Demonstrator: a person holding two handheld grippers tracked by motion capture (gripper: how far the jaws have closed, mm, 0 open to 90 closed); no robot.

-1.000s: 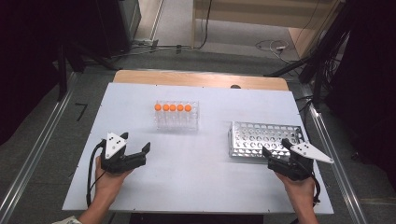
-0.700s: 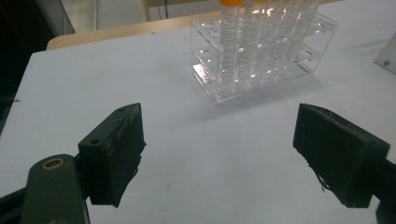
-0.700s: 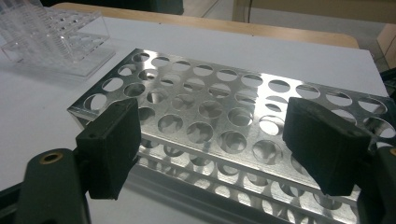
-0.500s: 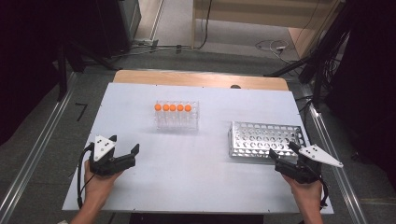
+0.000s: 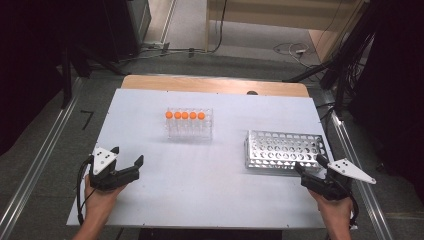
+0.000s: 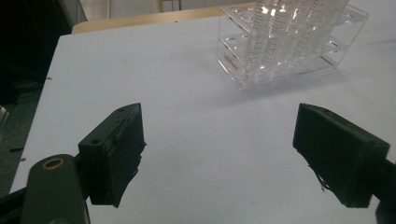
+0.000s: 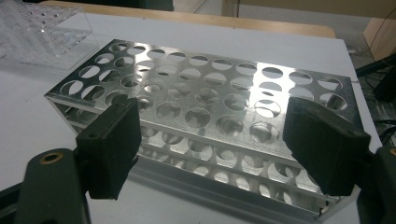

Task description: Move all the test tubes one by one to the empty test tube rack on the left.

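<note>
Nearest the person's edge of the pale grey worktop [image 5: 210, 195], the left tongs [image 5: 127, 156] sat in the left hand [image 5: 97, 200], jaws spread wide with nothing between them and only bare surface beneath. Across at the opposite near corner, the right tongs [image 5: 310, 165] were held in the right hand [image 5: 334, 212], their black jaws likewise wide apart and gripping nothing. In the left gripper view the left tongs [image 6: 219, 149] hovered low over the surface, pads clear of everything.

Just ahead of the right tongs stood the perforated silver metal tube rack [image 5: 282, 150], its near long side close to the jaw tips but not touched by them. In the right gripper view the right tongs [image 7: 210, 144] framed that metal rack [image 7: 210, 93] between the two pads, the rack lying beyond them, its round holes empty as far as could be seen.

Farther off, well ahead of the left tongs and to their right, stood the clear plastic tube rack [image 5: 190, 127], carrying a single row of five transparent tubes with orange caps [image 5: 184, 115] upright along its far side. In the left gripper view this clear rack [image 6: 280, 51] lay beyond the right-hand pad, well apart from it. Left of the metal rack and separate from it, the plastic rack sat near the worktop's middle.
</note>
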